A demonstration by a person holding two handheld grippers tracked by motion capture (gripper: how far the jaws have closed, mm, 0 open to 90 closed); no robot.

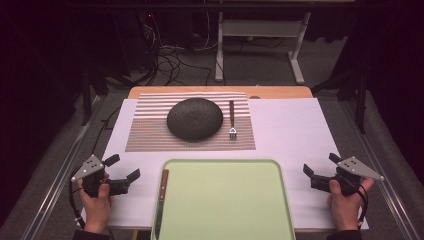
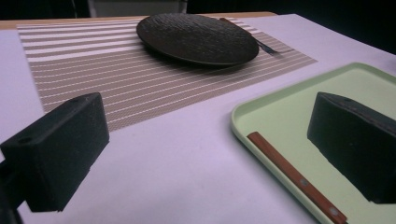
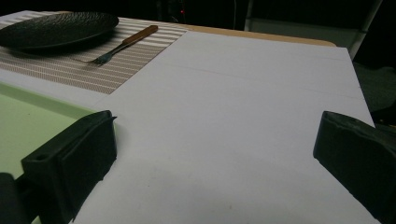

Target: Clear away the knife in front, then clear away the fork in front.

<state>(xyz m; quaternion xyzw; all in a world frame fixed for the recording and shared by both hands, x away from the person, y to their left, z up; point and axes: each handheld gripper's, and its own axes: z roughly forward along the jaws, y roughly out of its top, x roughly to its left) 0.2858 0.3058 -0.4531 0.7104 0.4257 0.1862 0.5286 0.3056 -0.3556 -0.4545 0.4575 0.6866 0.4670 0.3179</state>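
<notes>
Knife (image 1: 163,187) lay lengthwise along tray's (image 1: 225,220) left rim, handle pointing away, just right of left gripper (image 1: 124,168); its fingers fully spread, empty. Right gripper (image 1: 320,167) also wide, empty, well apart

We are looking at a lab or recording room set up as a mock dining spot: a small wooden table (image 1: 220,92) under a white sheet (image 1: 290,130), with a striped placemat (image 1: 150,135) lying toward twelve o'clock. Behind it, loose cables (image 1: 170,62) are trailing over grey carpet at eleven o'clock, and a white desk frame (image 1: 260,30) is standing in darkness at twelve
</notes>
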